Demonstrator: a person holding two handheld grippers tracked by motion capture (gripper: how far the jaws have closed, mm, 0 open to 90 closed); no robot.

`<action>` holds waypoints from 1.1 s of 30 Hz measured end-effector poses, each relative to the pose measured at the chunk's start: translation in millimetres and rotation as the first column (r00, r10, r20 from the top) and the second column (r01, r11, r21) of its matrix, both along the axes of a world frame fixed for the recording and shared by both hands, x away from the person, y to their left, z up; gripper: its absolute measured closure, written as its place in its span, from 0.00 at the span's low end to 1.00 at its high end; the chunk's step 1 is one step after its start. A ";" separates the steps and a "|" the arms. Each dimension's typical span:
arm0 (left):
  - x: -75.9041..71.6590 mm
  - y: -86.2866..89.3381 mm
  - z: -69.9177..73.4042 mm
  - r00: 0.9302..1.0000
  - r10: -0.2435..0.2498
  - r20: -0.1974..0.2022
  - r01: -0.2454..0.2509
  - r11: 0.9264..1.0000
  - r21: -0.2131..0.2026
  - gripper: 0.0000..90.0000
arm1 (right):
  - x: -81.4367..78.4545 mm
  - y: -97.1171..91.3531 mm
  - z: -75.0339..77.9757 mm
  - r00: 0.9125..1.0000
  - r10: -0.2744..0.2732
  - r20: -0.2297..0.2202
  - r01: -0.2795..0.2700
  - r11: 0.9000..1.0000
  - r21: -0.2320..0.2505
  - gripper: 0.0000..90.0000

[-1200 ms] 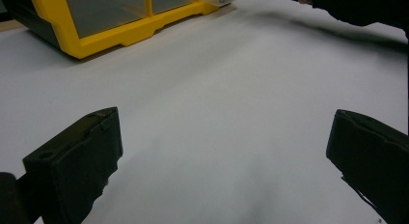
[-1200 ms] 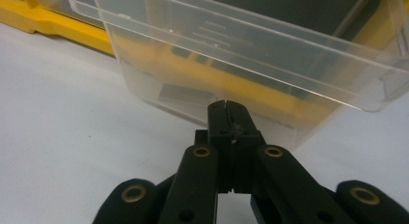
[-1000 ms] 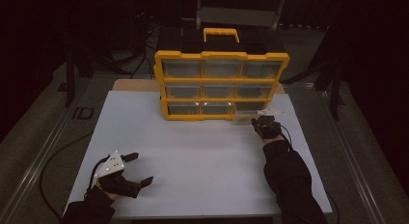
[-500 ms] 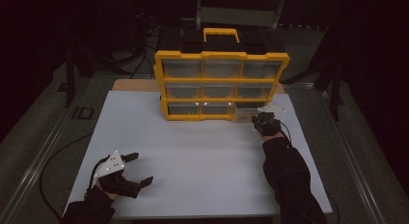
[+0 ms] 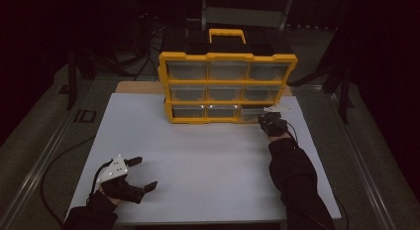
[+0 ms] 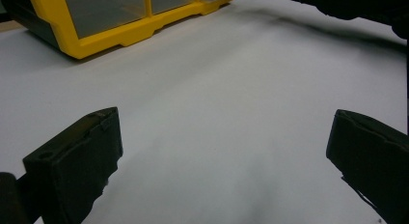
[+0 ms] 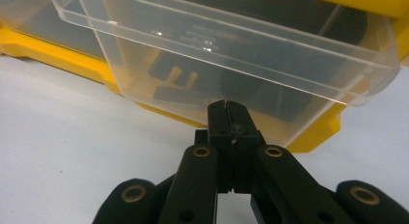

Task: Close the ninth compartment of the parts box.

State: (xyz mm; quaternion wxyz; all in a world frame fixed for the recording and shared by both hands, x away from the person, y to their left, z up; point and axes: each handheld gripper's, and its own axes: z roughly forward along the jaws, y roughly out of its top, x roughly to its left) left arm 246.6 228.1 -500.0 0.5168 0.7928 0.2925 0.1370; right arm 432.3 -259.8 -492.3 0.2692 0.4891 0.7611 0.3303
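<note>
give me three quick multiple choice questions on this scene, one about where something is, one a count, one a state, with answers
1. Where is the right gripper?
A. at the bottom right drawer of the yellow cabinet
B. on the cabinet's handle
C. at the table's near left corner

2. How many drawers show on the cabinet's front?
A. four
B. six
C. nine

3. How do the left gripper's jaws stand?
A. wide apart over the bare white table
B. pressed together
C. shut on a drawer

Answers:
1 A, the high view puts it by the bottom right drawer, which juts out.
2 C, three rows of three.
3 A, the left gripper view shows a broad gap between them.
</note>
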 end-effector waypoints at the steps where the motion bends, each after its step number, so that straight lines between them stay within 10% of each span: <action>1: 0.0 0.0 -0.1 1.000 -0.001 0.000 0.001 1.000 0.000 0.00 | 0.8 0.1 -0.3 1.000 0.001 0.001 -0.001 1.000 -0.005 1.00; 33: 0.8 1.8 -1.7 1.000 -0.001 -0.005 0.001 1.000 0.003 0.00 | 20.0 1.7 -4.5 0.999 -0.021 -0.024 0.021 1.000 0.006 1.00</action>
